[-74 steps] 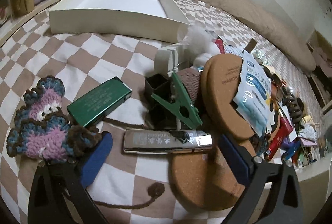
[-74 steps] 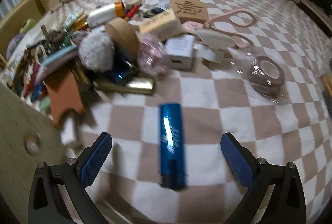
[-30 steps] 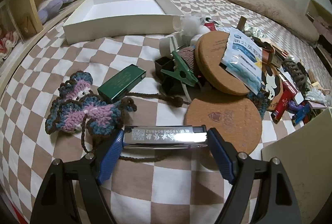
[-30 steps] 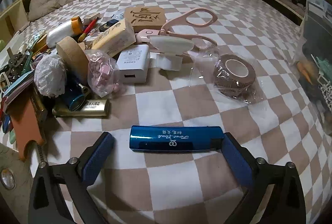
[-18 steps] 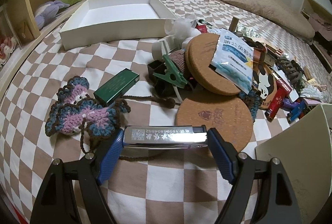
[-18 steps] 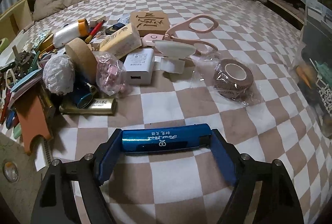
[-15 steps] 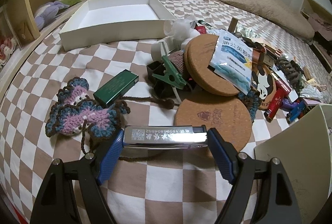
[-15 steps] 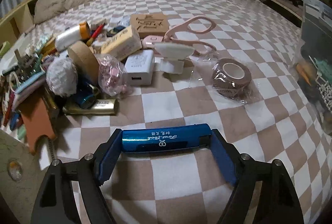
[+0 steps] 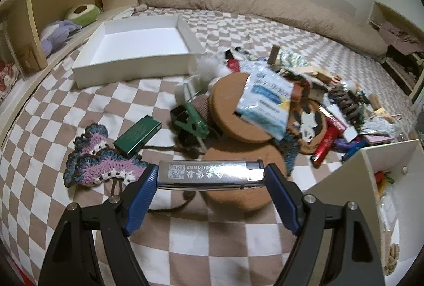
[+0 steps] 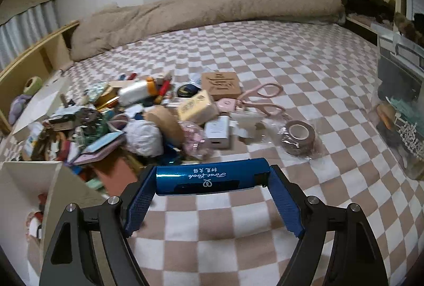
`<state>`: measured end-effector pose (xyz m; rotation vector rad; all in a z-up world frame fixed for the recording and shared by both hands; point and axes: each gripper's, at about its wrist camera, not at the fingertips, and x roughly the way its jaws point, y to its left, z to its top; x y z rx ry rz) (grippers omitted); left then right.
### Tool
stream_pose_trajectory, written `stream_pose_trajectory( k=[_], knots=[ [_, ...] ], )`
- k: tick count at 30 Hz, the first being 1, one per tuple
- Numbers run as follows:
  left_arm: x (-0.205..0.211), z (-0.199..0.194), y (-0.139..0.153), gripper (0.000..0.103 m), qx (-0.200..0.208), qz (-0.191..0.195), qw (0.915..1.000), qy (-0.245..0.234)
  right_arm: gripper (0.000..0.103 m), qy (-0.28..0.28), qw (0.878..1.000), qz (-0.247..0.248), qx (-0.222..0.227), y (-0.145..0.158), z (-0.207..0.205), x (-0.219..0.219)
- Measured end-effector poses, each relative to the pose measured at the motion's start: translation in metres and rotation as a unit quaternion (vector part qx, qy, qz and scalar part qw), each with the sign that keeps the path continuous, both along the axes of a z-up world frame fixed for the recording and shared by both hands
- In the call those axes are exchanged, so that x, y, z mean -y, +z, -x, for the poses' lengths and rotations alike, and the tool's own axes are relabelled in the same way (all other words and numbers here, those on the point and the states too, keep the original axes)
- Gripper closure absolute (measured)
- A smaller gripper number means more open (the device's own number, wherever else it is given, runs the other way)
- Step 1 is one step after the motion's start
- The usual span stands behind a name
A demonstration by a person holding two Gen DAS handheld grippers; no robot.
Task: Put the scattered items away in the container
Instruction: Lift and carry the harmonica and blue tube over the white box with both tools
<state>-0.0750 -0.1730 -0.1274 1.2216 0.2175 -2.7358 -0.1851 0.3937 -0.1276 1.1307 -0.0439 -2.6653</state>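
Note:
My left gripper (image 9: 210, 176) is shut on a silver lighter (image 9: 210, 173), held crosswise by its ends above the checkered bed. My right gripper (image 10: 212, 180) is shut on a blue lighter (image 10: 212, 176), also held crosswise and lifted off the bed. A white container with items inside stands close by, at the right edge of the left wrist view (image 9: 376, 164) and the lower left of the right wrist view (image 10: 29, 180). An empty white tray (image 9: 137, 47) lies farther back on the left.
A heap of small items lies between the views: cork coasters (image 9: 238, 111), a green clip (image 9: 192, 124), a green lighter (image 9: 137, 135), a crochet piece (image 9: 98, 158), pink scissors (image 10: 262, 100), a tape roll (image 10: 298, 136), a white charger (image 10: 218, 132). A wooden shelf (image 9: 39, 7) borders the bed.
Both grippers closed on their lighters and have risen from the bed. The white container has come into view at the inner side of each view.

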Motion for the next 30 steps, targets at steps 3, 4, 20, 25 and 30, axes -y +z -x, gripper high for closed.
stream_pose_trajectory(
  k=[3, 4, 20, 25, 30],
  knots=[
    [-0.009, -0.006, 0.014, 0.022, -0.018, 0.008, 0.9998, -0.004, 0.020, 0.011, 1.000, 0.006, -0.010, 0.008, -0.010, 0.009],
    [-0.011, -0.008, 0.019, 0.022, -0.024, 0.008, 0.9997, -0.008, 0.020, 0.015, 1.000, 0.009, -0.012, 0.010, -0.012, 0.011],
    [-0.056, -0.030, 0.071, 0.022, -0.082, -0.014, 0.9943, -0.065, 0.020, 0.077, 0.994, 0.024, -0.077, 0.067, -0.058, 0.048],
    [-0.070, -0.032, 0.073, 0.022, -0.079, -0.024, 0.9936, -0.078, 0.020, 0.104, 0.990, 0.014, -0.090, 0.078, -0.071, 0.063],
    [-0.085, -0.034, 0.072, 0.022, -0.069, -0.028, 0.9922, -0.100, 0.020, 0.136, 0.987, -0.001, -0.089, 0.083, -0.085, 0.077]
  ],
)
